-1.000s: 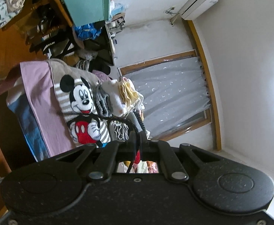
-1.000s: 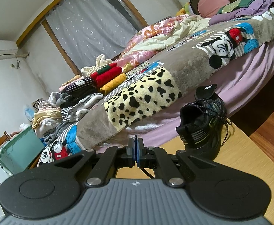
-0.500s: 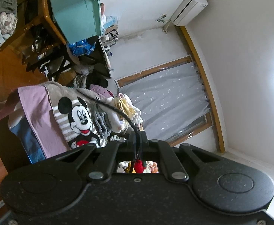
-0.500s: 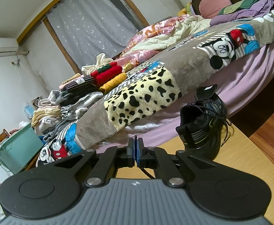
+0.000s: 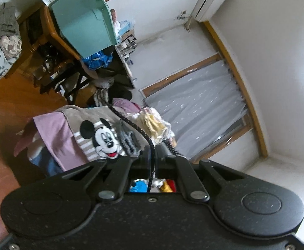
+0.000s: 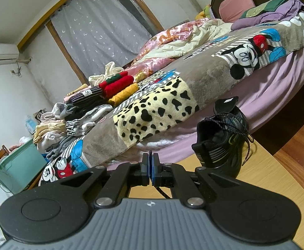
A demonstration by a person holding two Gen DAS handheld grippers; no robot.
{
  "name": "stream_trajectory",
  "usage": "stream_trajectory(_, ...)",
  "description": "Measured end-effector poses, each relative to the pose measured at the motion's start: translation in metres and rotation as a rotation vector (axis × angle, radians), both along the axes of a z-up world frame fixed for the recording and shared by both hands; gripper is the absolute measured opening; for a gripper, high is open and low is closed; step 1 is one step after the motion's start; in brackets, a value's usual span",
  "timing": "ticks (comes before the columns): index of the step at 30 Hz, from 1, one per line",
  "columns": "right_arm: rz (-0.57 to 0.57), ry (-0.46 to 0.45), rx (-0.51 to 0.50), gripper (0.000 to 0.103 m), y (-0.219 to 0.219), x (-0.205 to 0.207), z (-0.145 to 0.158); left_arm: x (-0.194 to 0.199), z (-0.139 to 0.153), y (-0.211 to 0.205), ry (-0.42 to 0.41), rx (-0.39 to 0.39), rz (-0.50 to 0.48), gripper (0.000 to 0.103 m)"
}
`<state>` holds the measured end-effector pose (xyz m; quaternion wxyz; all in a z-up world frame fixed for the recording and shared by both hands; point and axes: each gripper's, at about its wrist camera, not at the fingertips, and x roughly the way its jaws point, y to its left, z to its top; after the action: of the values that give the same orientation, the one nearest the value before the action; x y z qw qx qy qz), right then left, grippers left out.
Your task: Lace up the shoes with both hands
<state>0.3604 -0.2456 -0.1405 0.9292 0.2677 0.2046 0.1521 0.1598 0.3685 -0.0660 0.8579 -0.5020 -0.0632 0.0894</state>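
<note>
1. Right wrist view, nearest: the right gripper [image 6: 150, 169] has its fingers pressed together on a dark lace [image 6: 161, 191], which runs down and toward the camera under the jaws; only a small tip shows above them.
2. Left wrist view, nearest: the left gripper [image 5: 153, 156] is rolled sideways and pinches a speckled black lace [image 5: 131, 123] that leads away up and to the left, apparently taut.
3. Just beyond the right gripper, to the right, a black shoe [image 6: 221, 143] stands on the wooden table [image 6: 277, 187], heel toward the camera. Its laces are crossed over the upper, tongue raised, one end hanging loose down its right side.
4. Judging progress: that shoe looks threaded but not tied. The shoe the pinched lace belongs to is out of sight, so how much lacing remains cannot be told.
5. Farther off, the bed [image 6: 266, 83] carries a Mickey Mouse blanket [image 6: 214, 70] and folded clothes [image 6: 85, 106]. One dark folded piece bears a small white label, too small to read.
</note>
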Motion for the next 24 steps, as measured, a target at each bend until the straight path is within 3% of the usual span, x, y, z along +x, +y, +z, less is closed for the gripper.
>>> stream_trajectory(9,-0.004,0.001,-0.001,0.004,-0.001,-0.001,0.000,-0.008,0.004,0.013,0.049,0.027,0.031,0.001)
stream_trajectory(24,0.001,-0.006,-0.008,0.004,-0.004,0.000,0.002,-0.020,0.015,0.022,0.043,0.055,0.073,0.001)
